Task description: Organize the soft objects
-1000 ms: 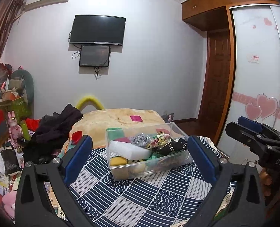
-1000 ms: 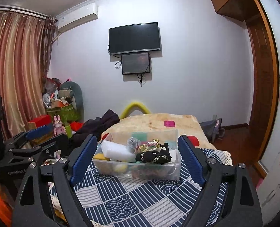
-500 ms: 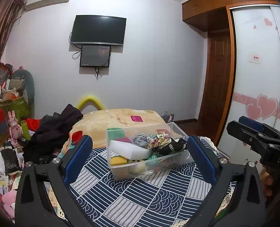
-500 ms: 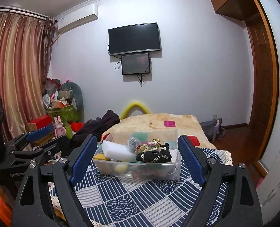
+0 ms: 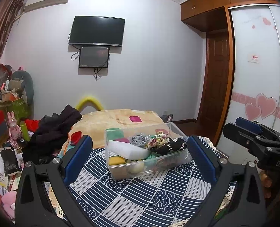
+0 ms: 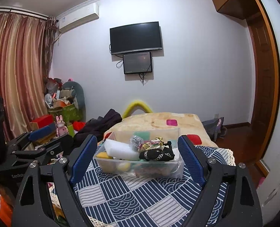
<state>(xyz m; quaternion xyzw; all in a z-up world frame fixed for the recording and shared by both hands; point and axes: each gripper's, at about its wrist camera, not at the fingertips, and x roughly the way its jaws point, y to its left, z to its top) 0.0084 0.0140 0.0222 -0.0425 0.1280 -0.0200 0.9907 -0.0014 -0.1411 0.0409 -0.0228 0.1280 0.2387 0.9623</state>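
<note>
A clear plastic box (image 5: 149, 167) stands on a table with a blue and white patterned cloth (image 5: 140, 198). Inside it lie a white foam block (image 5: 127, 148), a black cloth with a white chain pattern (image 5: 170, 146), a yellow sponge (image 5: 116, 160), a floral scrunchie (image 5: 158, 139) and other soft pieces. My left gripper (image 5: 139, 138) is open and empty, short of the box. My right gripper (image 6: 137, 138) is open too, level with the same box (image 6: 140, 168) but back from it. The black cloth (image 6: 156, 154) lies on top, next to the foam block (image 6: 119, 149).
Behind the table is a bed with a beige blanket (image 5: 111, 121) and a heap of dark clothes (image 5: 52, 130). Boxes and toys (image 5: 11, 117) crowd the left side. A sliding wardrobe door (image 5: 257, 75) stands close on the right.
</note>
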